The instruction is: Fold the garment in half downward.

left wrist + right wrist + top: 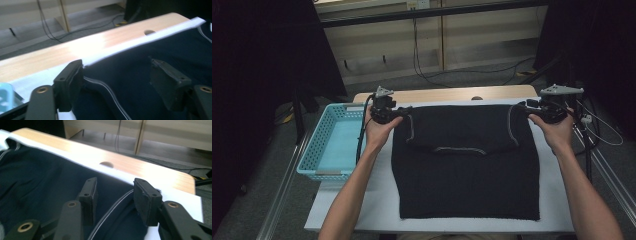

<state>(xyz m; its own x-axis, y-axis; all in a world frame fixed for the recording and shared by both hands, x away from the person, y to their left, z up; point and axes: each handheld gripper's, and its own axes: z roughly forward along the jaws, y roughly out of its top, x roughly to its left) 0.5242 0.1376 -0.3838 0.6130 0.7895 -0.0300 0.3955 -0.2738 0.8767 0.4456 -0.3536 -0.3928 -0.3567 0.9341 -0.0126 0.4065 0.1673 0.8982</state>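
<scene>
A dark garment [464, 170] lies flat on the white mat [377, 200], with its far part folded toward me and a pale stripe along each folded edge. My left gripper [403, 110] is at the garment's far left corner. In the left gripper view the gripper [120, 82] is open, with the dark cloth [140, 60] and its stripe between the jaws. My right gripper [523, 106] is at the far right corner. In the right gripper view that gripper [117, 200] also stands open over the striped edge of the cloth [45, 177].
A light blue plastic basket [334, 142] sits just off the mat's left side, beside my left forearm. A strip of the wooden tabletop [437, 94] with a hole [477, 98] runs along the far edge. Cables lie on the floor beyond.
</scene>
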